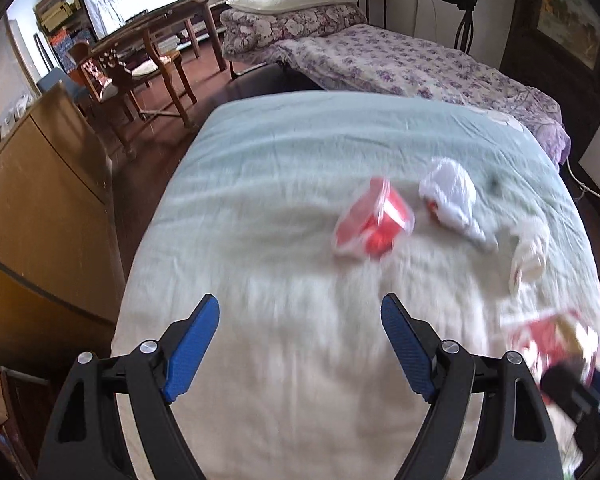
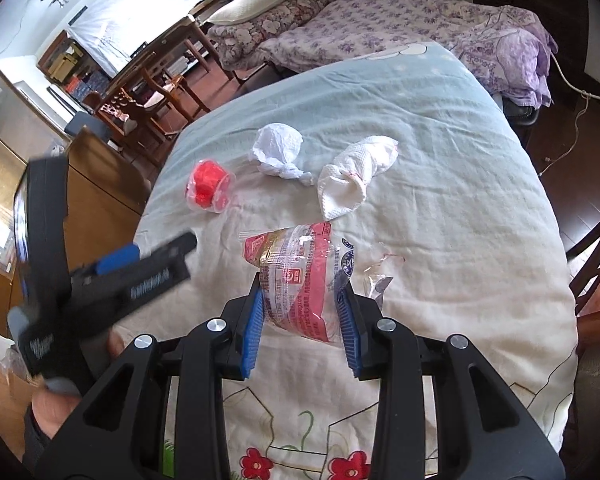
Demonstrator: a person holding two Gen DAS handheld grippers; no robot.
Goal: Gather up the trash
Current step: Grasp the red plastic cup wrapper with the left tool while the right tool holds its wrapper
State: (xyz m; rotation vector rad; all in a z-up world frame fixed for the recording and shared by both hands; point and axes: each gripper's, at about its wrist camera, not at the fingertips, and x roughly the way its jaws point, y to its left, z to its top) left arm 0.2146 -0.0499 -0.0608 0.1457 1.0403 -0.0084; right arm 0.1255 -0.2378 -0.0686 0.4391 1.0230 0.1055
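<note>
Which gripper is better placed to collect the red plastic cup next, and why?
Left. The left gripper is open and empty, with the red plastic cup ahead of it. The right gripper is shut on the snack wrapper.

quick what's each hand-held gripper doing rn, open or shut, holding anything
Left hand-held gripper: open, holding nothing, over the blanket.
Right hand-held gripper: shut on the red and clear plastic wrapper.

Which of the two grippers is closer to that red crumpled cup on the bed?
Left. The left gripper hovers open just short of the red cup; the right gripper sits farther back, gripping the snack wrapper.
</note>
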